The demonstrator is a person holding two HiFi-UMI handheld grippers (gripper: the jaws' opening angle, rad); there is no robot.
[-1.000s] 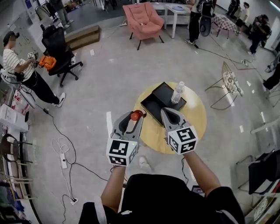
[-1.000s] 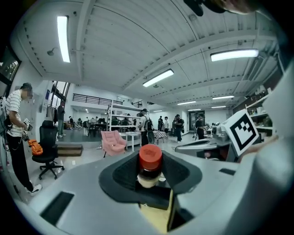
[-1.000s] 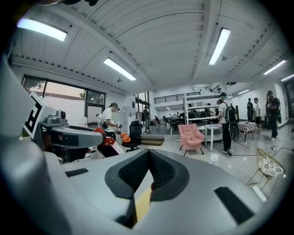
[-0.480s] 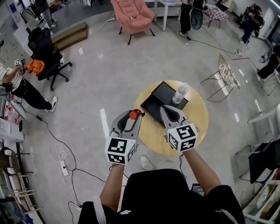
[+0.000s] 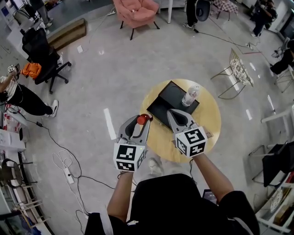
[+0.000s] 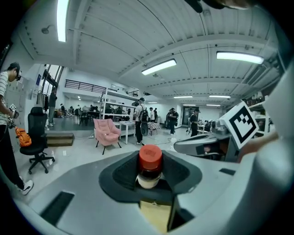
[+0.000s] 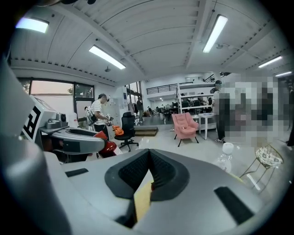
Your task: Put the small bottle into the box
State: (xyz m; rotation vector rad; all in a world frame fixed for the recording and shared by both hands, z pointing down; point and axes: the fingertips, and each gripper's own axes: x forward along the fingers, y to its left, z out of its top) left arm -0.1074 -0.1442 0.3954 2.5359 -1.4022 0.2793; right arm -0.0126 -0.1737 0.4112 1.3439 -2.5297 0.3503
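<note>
A small dark bottle with a red cap (image 5: 143, 120) stands upright between the pads of my left gripper (image 5: 139, 121), over the left edge of the round yellow table (image 5: 204, 133). In the left gripper view the small bottle (image 6: 149, 166) fills the gap of the left gripper (image 6: 149, 178), which is shut on it. The black box (image 5: 161, 106) lies open on the table's far half. My right gripper (image 5: 174, 115) hovers just in front of the box; the right gripper view shows the right gripper (image 7: 148, 169) shut, with nothing in it.
A clear plastic bottle (image 5: 189, 97) stands on the box's right part and shows as a clear bottle (image 7: 224, 159) in the right gripper view. Around the table: a wire chair (image 5: 239, 69), a pink armchair (image 5: 134, 9), a black office chair (image 5: 39, 48), floor cables (image 5: 69, 160), and people.
Both grippers keep nearly the same places by the table's near side, the small bottle still in the left one. The head view has drifted, so the room sits a little higher in the picture.
</note>
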